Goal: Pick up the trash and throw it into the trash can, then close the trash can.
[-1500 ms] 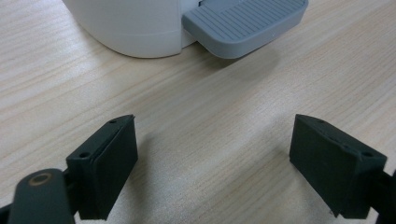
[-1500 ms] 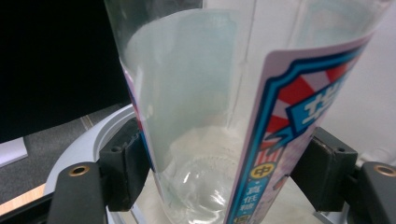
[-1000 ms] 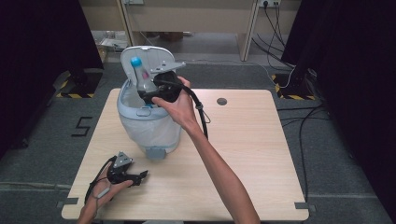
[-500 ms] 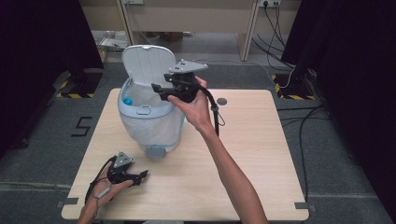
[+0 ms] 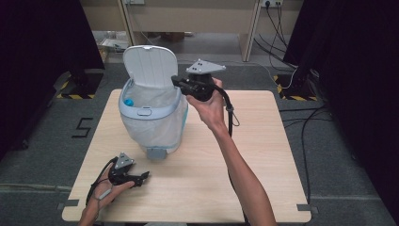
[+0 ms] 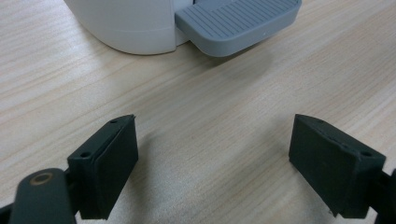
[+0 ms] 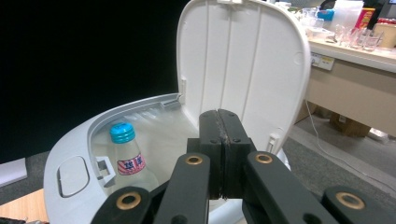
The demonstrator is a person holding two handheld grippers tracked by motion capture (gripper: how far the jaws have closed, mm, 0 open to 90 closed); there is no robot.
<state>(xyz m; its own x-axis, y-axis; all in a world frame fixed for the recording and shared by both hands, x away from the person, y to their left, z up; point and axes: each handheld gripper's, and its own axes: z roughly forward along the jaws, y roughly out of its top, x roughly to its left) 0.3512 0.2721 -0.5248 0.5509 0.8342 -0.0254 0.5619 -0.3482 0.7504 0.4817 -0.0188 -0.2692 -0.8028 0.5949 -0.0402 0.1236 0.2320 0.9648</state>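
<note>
High view: the right gripper (image 5: 181, 83) is drawing away from the bin (image 5: 153, 123) toward 3 o'clock, its jaws having just been closing and now pressed together on nothing. A second ago it was holding the bottle (image 5: 127, 101) over the open lid (image 5: 149, 65); now the bottle is standing inside the bin at its 9 o'clock side, blue cap up. The drop looks done. The left gripper (image 5: 141, 177) is resting on the counter (image 5: 263, 141) at the bin's 7 o'clock, jaws wide open and empty, facing the pedal (image 6: 238, 21).
</note>
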